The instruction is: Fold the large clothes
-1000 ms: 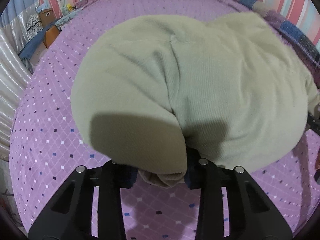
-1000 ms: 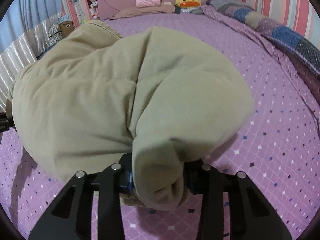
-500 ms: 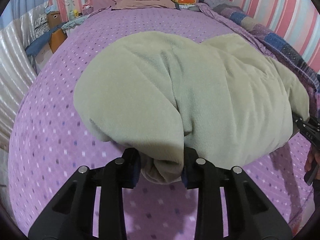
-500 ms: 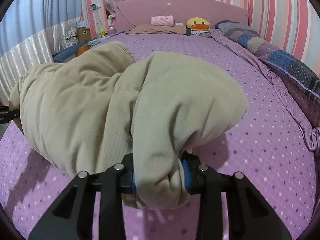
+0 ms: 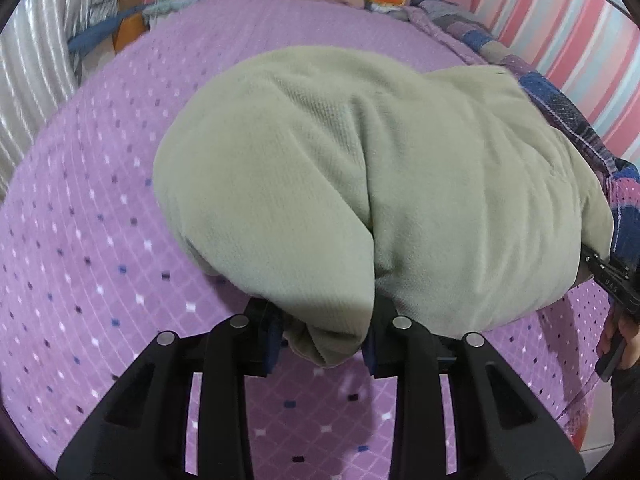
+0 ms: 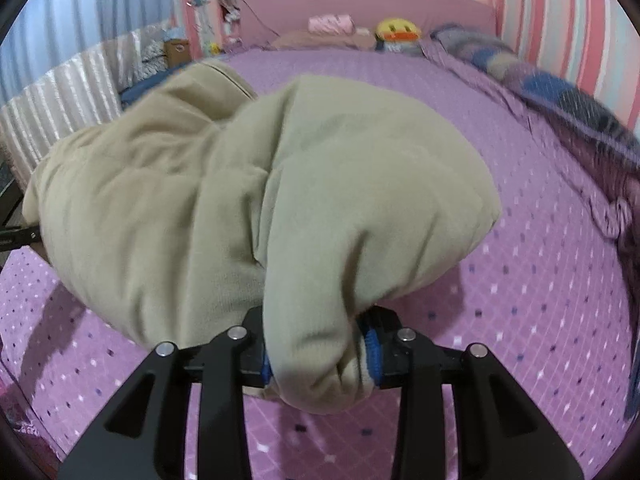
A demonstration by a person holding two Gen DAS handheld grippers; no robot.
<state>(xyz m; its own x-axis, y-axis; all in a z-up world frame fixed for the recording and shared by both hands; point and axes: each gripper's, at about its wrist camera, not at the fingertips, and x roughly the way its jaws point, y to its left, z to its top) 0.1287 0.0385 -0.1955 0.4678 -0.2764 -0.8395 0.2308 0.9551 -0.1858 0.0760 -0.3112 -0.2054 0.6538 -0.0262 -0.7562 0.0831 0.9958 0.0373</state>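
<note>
A large beige fleece garment (image 5: pixel 360 184) hangs bunched between both grippers above the purple bed. My left gripper (image 5: pixel 326 340) is shut on a thick fold of its near edge, the cloth bulging out between the blue pads. In the right wrist view the same garment (image 6: pixel 248 200) drapes away to the left, and my right gripper (image 6: pixel 320 360) is shut on another thick fold. The right gripper's black tip (image 5: pixel 612 276) and a hand show at the right edge of the left wrist view. The left gripper's tip (image 6: pixel 16 236) pokes in at the left edge of the right wrist view.
The purple dotted bedspread (image 5: pixel 100 220) lies beneath the garment. A patchwork blanket (image 6: pixel 568 104) runs along the right side by the striped wall. A yellow duck toy (image 6: pixel 398 32) and pink pillows sit at the headboard. Boxes and clutter (image 5: pixel 128 12) stand left of the bed.
Both grippers have carried the garment back along the bed, so more of the headboard and wall shows now. The grips on the folds have stayed the same.
</note>
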